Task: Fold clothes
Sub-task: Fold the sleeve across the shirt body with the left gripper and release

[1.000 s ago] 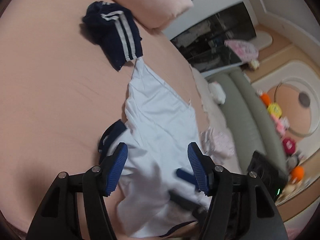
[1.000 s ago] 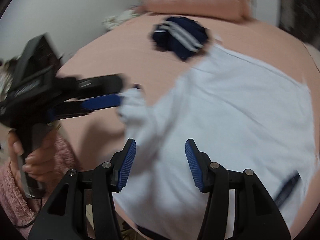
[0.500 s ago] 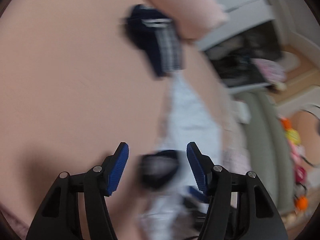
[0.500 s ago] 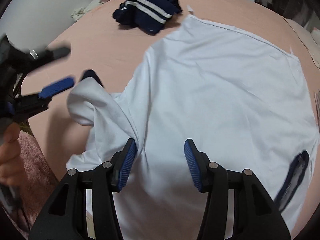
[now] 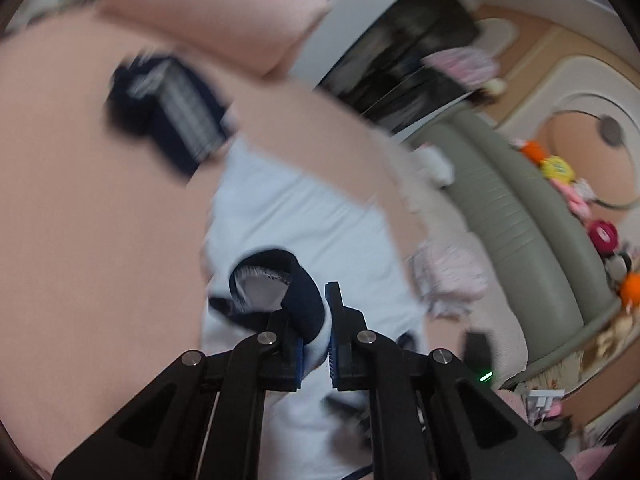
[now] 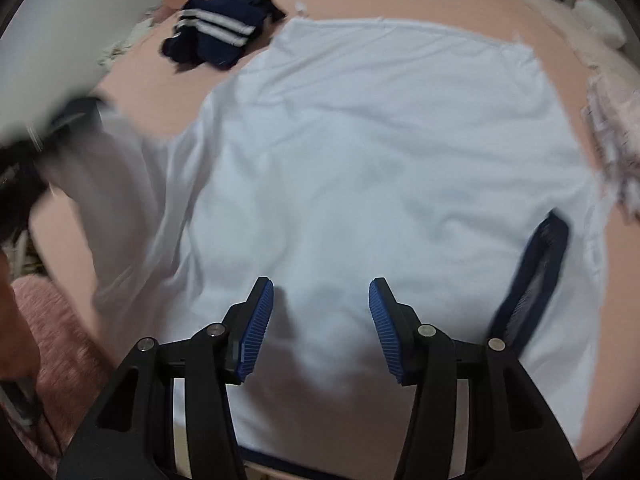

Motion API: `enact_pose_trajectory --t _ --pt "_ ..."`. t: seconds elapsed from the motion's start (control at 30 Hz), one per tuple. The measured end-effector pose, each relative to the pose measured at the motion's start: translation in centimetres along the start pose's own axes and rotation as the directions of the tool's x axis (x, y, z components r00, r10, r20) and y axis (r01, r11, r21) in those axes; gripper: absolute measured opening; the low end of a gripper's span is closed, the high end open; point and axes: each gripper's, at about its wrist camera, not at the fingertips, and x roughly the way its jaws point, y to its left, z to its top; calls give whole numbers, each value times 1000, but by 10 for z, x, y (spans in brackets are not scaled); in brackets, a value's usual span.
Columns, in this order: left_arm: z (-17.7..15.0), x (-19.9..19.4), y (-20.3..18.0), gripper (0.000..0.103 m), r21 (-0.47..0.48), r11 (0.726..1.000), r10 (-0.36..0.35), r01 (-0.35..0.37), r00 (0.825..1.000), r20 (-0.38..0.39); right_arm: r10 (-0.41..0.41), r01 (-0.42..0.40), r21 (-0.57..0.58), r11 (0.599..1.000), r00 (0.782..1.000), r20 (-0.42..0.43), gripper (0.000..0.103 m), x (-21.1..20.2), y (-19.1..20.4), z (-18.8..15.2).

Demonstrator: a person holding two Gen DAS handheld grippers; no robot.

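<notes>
Looking from the left wrist across a peach-pink bed (image 5: 88, 216), with a matching pillow (image 5: 208, 20) at twelve o'clock and a grey-green sofa (image 5: 532, 232) plus scattered toys lying off toward three o'clock. Showing the left gripper (image 5: 314, 344) with jaws nearly together, pinching the navy sleeve cuff (image 5: 296, 296) of the white T-shirt (image 5: 296, 216) and lifting it slightly off the bed; blurring heavily, so probably mid-motion. Resting at ten o'clock, a bundled navy garment (image 5: 168, 116) with white stripes, seemingly finished or waiting, impossible to tell which. Looking from the right wrist over the same bed, showing the T-shirt (image 6: 380, 152) spread broad and mostly flat through the centre, hem toward twelve o'clock, with the other navy cuff (image 6: 536, 276) lying flat at four o'clock. Hovering at six o'clock just above the fabric, the right gripper (image 6: 320, 328) standing wide open and holding nothing. Smearing at nine o'clock, the raised sleeve, too blurred for detail. Judging progress as early: shirt laid out, first sleeve fold only starting, second sleeve and body folds still remaining.
</notes>
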Motion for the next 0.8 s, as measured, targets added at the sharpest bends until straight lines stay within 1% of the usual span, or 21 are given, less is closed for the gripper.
enact_pose_trajectory --t 0.03,0.07,0.1,0.13,0.17,0.2,0.23,0.3,0.33,0.37,0.47,0.53,0.6,0.67,0.7,0.73,0.77,0.8 --pt "4 4 -8 14 24 999 -26 26 999 -25 25 -25 0 1000 1000 -4 51 -3 0 -3" --pt "0 18 -14 29 31 997 -62 64 995 -82 33 -33 16 999 999 10 51 -7 -3 -3" --pt "-3 32 -20 50 35 994 -97 103 986 -139 39 -40 33 999 999 25 51 -12 -6 -3" --pt "-7 47 -26 55 37 990 -129 139 972 -196 41 -44 64 997 998 47 51 -18 -15 0" --pt "-15 62 -28 60 37 990 -123 137 958 -259 42 -49 97 994 997 69 51 -24 -25 4" --pt "-24 78 -29 60 38 990 -115 134 941 -319 42 -54 130 990 995 91 51 -31 -35 7" --pt "-33 87 -30 60 55 992 -90 117 930 -357 42 -60 162 985 993 113 51 -37 -45 11" --pt "-51 106 -32 60 91 992 -38 85 902 -430 38 -73 225 972 987 157 53 -50 -65 17" --pt "-59 115 -33 60 108 992 -14 72 886 -464 101 -132 204 970 982 158 53 -52 -68 23" --pt "-64 118 -34 61 101 991 -28 87 877 -481 131 -153 159 975 981 144 53 -51 -62 30" --pt "-74 118 -37 69 109 986 -56 127 864 -500 196 -199 31 980 977 86 53 -41 -40 45" --pt "-75 113 -37 69 117 985 -53 128 864 -501 220 -219 -34 975 975 35 54 -29 -24 50" --pt "-76 107 -36 69 124 984 -51 130 863 -503 224 -228 -72 971 973 -56 53 -8 -12 51" --pt "-73 88 -28 69 106 986 -58 127 867 -494 195 -207 -129 970 976 -97 53 4 1 48" --pt "-73 78 -24 69 101 987 -59 123 872 -486 193 -206 -148 967 976 -97 52 6 5 46" --pt "-69 66 -20 69 110 989 -33 95 886 -462 143 -153 -141 978 986 -83 52 9 3 46" --pt "-68 58 -16 69 126 991 13 47 901 -433 87 -95 -131 987 994 -68 52 11 0 46" --pt "-65 51 -11 66 139 990 58 -1 914 -402 31 -37 -119 992 998 -54 51 14 -3 45"
